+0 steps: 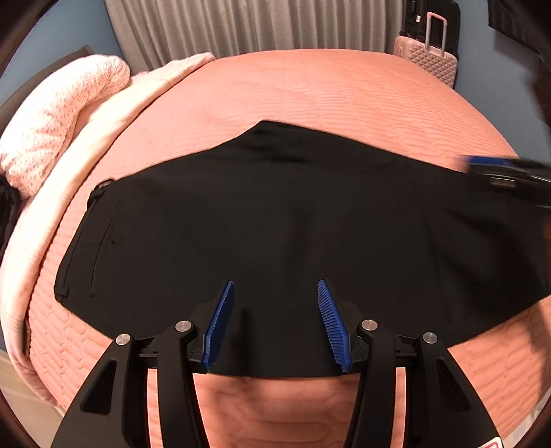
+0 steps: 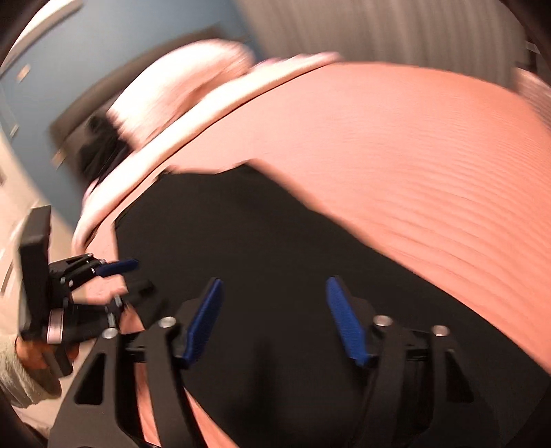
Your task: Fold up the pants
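Pants [image 1: 275,213] of black cloth lie spread flat across the middle of the left wrist view, on a bed [image 1: 344,93] covered in a salmon-pink quilted spread. The waistband end with a pocket seam sits at the left of the frame, and the cloth runs off toward the right edge. The left gripper [image 1: 275,286] fills the lower centre of that view, its jaws spread wide with nothing between them, the blue pads [image 1: 220,327] poised over the near edge of the pants; whether they touch the cloth cannot be told.

At the right edge of the same view the right gripper [image 1: 502,172] shows as a blurred dark and blue shape over the pants. In its own view, which is smeared, the right gripper [image 2: 275,286] has its jaws wide apart too, empty, over the black cloth in the lower centre. The left gripper [image 2: 117,272] appears at the lower left of that frame, held by a hand [image 2: 38,351].

A pale floral pillow [image 1: 58,113] lies at the upper left, grey curtains [image 1: 258,24] hang along the top, and a pink suitcase [image 1: 430,58] stands at the upper right.
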The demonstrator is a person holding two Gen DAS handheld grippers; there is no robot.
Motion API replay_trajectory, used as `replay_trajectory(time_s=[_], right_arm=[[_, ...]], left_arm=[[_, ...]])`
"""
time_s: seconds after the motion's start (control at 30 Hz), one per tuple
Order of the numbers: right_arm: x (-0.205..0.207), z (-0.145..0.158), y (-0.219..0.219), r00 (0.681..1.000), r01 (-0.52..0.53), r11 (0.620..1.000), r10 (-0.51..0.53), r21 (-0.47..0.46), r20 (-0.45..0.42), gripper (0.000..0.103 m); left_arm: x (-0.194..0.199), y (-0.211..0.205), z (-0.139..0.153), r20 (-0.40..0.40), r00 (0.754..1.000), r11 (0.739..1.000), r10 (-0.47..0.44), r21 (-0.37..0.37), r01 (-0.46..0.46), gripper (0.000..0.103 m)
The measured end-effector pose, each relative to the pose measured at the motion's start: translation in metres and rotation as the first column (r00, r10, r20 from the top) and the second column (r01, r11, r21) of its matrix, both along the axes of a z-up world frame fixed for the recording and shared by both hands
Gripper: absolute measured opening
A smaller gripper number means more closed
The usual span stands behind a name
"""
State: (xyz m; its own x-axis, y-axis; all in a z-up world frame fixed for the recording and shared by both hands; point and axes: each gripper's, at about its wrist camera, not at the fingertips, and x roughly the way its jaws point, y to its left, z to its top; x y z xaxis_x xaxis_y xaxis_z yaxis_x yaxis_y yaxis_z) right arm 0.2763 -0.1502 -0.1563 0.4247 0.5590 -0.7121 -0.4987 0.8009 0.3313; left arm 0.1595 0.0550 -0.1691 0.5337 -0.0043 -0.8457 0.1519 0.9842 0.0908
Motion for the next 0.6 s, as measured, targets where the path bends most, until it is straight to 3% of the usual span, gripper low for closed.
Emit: replay_trajectory(time_s=[0.1, 0.23, 0.3, 0.4, 0.47, 0.57, 0.6], right_arm=[[0.050, -0.015, 0.076, 0.990, -0.130, 0.991, 0.130, -0.003, -0.049, 0.043], [0.114, -0.033, 0.128, 0.982, -0.181, 0.979, 0.174, -0.097, -0.068, 0.040], [0.145, -0.042, 0.123, 0.989, -0.133, 0.984, 0.124, -0.118, -0.083, 0.007], [0.166, -0.030, 0.104, 0.995, -0.007, 0.999, 0.004, -0.035, -0.097, 0.010], [0.151, -0.017, 0.102, 0.998, -0.029, 1.000, 0.029, 0.001, -0.050, 0.011], [0.151, -0.043, 0.114, 0.995, -0.061, 0.992, 0.052, -0.112, -0.080, 0.007], [0.152, -0.042, 0.105, 0.996, -0.037, 0.997, 0.031, -0.068, -0.089, 0.008]], left_arm=[[0.002, 0.024, -0.003, 0.004, 1.000, 0.999, 0.026, -0.030, -0.025, 0.057], [0.008, 0.047, -0.002, 0.024, 0.999, 1.000, 0.026, -0.008, -0.025, 0.057], [0.011, 0.054, -0.001, 0.035, 0.999, 1.000, 0.020, 0.007, -0.020, 0.057], [0.015, 0.063, -0.002, 0.048, 0.999, 1.000, 0.012, 0.022, -0.013, 0.057], [0.016, 0.068, -0.006, 0.049, 0.999, 1.000, 0.015, 0.012, -0.015, 0.058], [0.019, 0.073, -0.015, 0.032, 0.999, 0.999, 0.036, 0.000, -0.036, 0.060], [0.020, 0.073, -0.016, 0.025, 0.999, 0.999, 0.043, 0.005, -0.043, 0.060]])
